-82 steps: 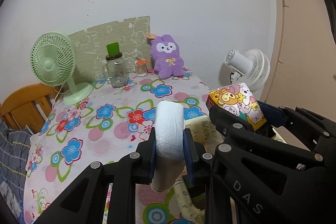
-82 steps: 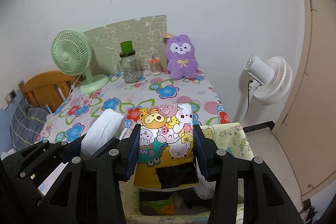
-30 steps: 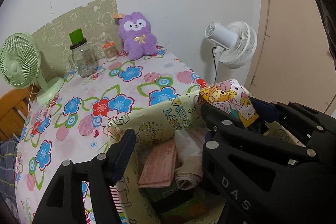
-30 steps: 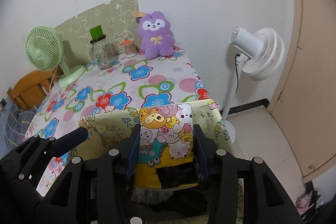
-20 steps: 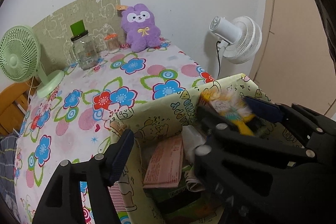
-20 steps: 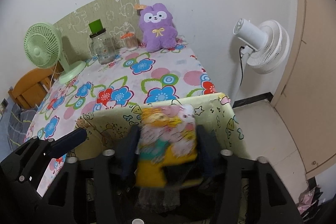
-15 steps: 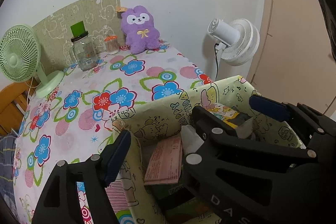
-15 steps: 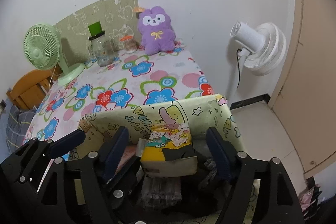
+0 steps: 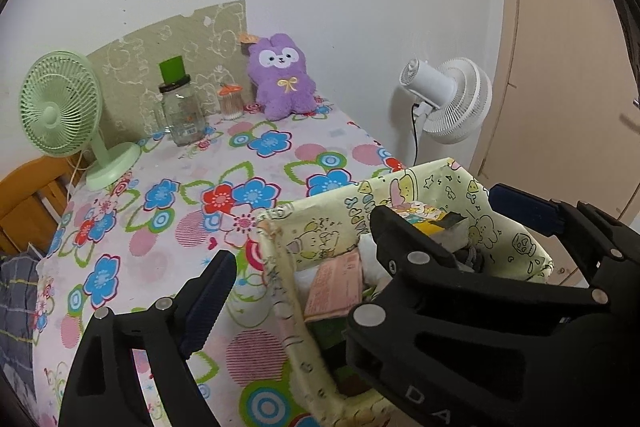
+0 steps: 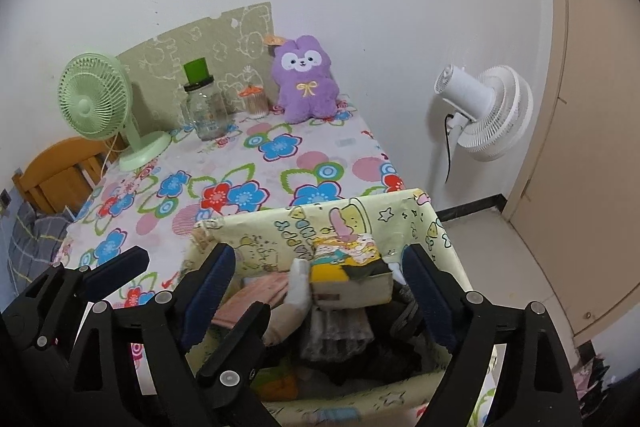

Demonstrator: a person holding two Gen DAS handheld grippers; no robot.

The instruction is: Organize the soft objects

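Cartoon-print pack [image 10: 347,259] lying in basket [image 10: 436,227]; both hand-held grippers [image 10: 320,291] opening, empty.

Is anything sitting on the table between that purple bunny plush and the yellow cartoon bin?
Nothing visible. The flowered tablecloth between the purple bunny plush and the bin is bare. The glass jar and small container stand off to one side, by the wall.
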